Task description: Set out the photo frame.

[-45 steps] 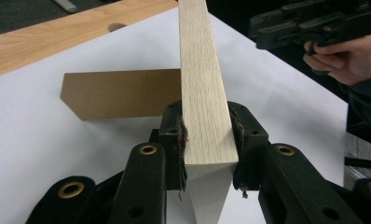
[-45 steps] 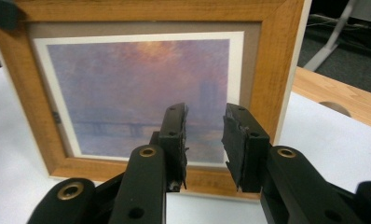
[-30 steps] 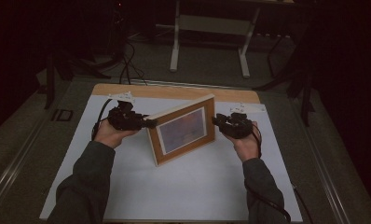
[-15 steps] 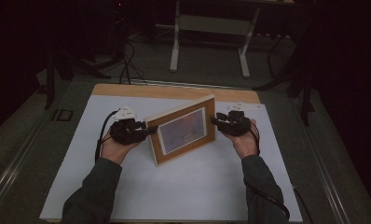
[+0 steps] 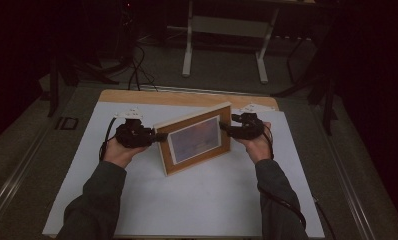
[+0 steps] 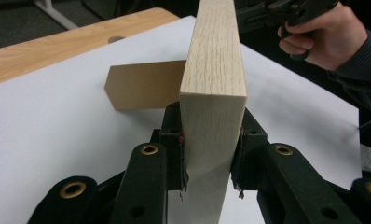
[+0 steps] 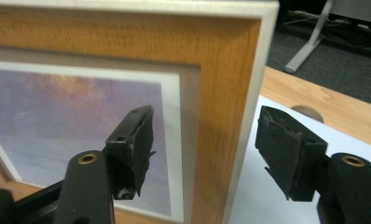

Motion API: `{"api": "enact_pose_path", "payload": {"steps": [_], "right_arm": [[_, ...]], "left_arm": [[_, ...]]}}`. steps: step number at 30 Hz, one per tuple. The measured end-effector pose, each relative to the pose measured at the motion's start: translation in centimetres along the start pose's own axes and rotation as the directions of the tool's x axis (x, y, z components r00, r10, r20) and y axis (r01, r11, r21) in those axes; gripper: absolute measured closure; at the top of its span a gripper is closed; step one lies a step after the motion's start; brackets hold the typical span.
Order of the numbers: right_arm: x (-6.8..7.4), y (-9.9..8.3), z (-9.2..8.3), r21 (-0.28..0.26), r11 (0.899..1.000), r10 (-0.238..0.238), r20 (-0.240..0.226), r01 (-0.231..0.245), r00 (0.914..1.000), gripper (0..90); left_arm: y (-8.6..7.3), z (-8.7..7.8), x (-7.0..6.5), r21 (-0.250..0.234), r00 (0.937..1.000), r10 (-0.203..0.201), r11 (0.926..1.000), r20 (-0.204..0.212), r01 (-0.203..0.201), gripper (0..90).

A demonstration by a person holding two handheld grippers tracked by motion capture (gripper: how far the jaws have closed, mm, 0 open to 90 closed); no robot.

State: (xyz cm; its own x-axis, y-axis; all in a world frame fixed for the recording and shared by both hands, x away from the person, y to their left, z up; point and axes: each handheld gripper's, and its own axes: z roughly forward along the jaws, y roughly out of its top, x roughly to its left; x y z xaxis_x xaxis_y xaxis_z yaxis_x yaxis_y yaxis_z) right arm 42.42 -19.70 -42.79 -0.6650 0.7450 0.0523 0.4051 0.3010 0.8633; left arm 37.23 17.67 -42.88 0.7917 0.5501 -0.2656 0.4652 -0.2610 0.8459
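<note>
A wooden picture frame with a bluish-purple print stands upright on the white sheet. My left gripper is shut on its left edge. In the left gripper view both pads press the pale wood, and the jaws have just been closing a little more. My right gripper is at the frame's right edge. In the right gripper view its jaws straddle the frame without touching it, and they have just been opening. The frame's back stand rests on the sheet.
The sheet covers a wooden table whose far edge is bare. Beyond it, on the dark floor, are a metal stand's legs and cables. A small dark plate lies left of the table.
The right gripper has shifted slightly along the frame's right edge. The left forearm has swung in closer, and the frame's lower left corner has moved a little to the left.
</note>
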Motion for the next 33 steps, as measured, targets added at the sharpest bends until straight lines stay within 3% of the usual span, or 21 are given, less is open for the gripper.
{"api": "enact_pose_path", "payload": {"steps": [4, 8, 12, 22, 33], "right_arm": [[-0.4, 0.8, 0.8, 0.008, 1.0, 0.021, -0.045, -0.02, 0.9988, 29.8], [-0.9, 1.1, 1.5, 0.013, 0.999, 0.045, -0.093, -0.044, 0.9946, 26.5], [-1.0, 1.1, 2.0, 0.005, 0.998, 0.056, -0.119, -0.056, 0.9913, 30.0], [-1.1, 0.7, 1.4, -0.005, 0.997, 0.08, -0.121, -0.081, 0.9895, 44.5], [-0.6, 0.1, 0.7, -0.003, 0.996, 0.084, -0.108, -0.085, 0.9906, 51.9]], "left_arm": [[0.1, 0.0, 0.2, 0.011, 1.0, 0.0, 0.9999, 0.0, 0.0, 71.7], [0.5, 0.0, 0.3, 0.036, 0.9993, 0.015, 0.9992, -0.034, -0.014, 70.9], [0.9, 0.0, 0.5, 0.055, 0.9973, 0.023, 0.9983, -0.069, -0.02, 70.1], [0.9, 0.1, 1.4, 0.01, 0.99, -0.018, 0.9998, -0.14, 0.019, 67.5], [0.8, 0.3, 2.0, -0.028, 0.9853, -0.046, 0.9987, -0.164, 0.042, 62.3]]}}
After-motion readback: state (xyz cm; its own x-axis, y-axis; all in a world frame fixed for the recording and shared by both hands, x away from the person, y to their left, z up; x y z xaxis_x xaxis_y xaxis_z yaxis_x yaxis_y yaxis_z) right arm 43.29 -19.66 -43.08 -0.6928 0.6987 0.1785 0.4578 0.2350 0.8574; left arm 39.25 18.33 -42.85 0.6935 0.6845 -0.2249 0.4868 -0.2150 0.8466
